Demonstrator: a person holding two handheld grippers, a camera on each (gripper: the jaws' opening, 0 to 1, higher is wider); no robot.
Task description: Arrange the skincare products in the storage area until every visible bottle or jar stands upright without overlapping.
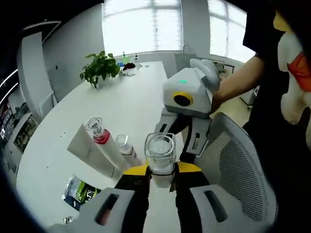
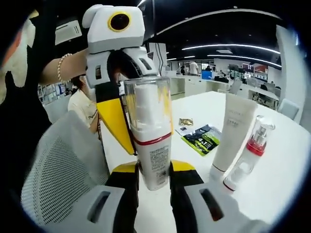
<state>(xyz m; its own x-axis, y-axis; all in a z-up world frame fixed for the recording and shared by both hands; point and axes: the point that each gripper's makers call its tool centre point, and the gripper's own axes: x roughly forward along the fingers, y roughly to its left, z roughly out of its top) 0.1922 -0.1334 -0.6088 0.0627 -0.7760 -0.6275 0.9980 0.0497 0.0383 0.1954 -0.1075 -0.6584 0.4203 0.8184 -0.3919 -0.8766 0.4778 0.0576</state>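
A white bottle with a clear cap and a red band [image 1: 160, 154] [image 2: 151, 145] is up off the white table [image 1: 126, 102]. My left gripper [image 1: 163, 171] has its yellow-tipped jaws on both sides of it, shut on it. My right gripper [image 2: 154, 170] faces it from the other side and is shut on the bottle's lower body. A white tube [image 1: 90, 150] [image 2: 234, 133] stands on its cap on the table. Beside the tube are a pump bottle with a red collar [image 1: 99, 136] [image 2: 256, 141] and a smaller clear-capped bottle [image 1: 126, 148] [image 2: 239, 174].
A green-and-black sachet [image 1: 80, 191] [image 2: 201, 138] and a small gold packet [image 2: 185, 122] lie flat on the table. A grey mesh chair [image 1: 238, 165] [image 2: 58, 165] stands close by at the table edge. A potted plant [image 1: 99, 68] is at the far end.
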